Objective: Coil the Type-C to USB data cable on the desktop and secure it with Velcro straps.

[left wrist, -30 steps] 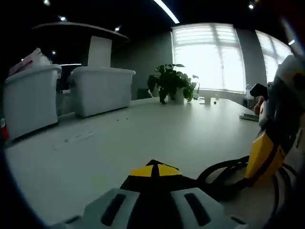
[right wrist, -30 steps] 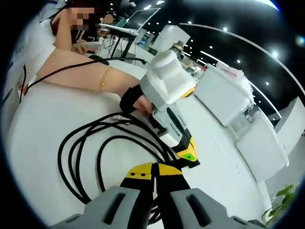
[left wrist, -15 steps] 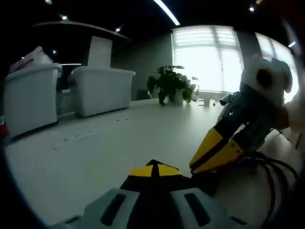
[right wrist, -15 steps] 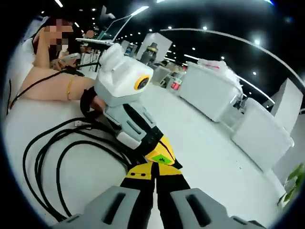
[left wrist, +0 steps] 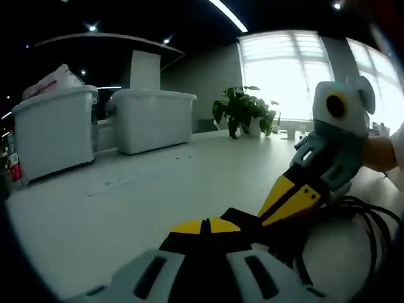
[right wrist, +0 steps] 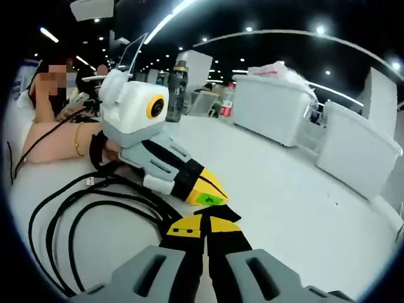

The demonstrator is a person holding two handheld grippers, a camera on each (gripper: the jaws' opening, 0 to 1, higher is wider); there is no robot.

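The black data cable (right wrist: 76, 211) lies in loose loops on the white desk (right wrist: 297, 208), left of my right gripper (right wrist: 203, 228). Its strands gather right beside that gripper's shut yellow tips; I cannot tell if any strand is pinched. My left gripper (right wrist: 208, 188) reaches in from the left, its jaws together and nearly touching the right gripper's tips. In the left gripper view my left gripper (left wrist: 205, 226) is shut at the bottom. The right gripper (left wrist: 243, 218) slants in from the right, with the cable (left wrist: 366, 218) looping behind it.
Two white lidded bins (left wrist: 53, 136) (left wrist: 154, 120) stand at the back of the desk, with a potted plant (left wrist: 243, 110) farther off. A person's forearm with a bracelet (right wrist: 60, 139) rests on the desk behind the cable. A bottle (right wrist: 178, 91) stands beyond.
The right gripper has swung in from the right edge of the left gripper view, and its tip now meets my left tips. Both jaws stayed shut; the cable loops lie much as before.
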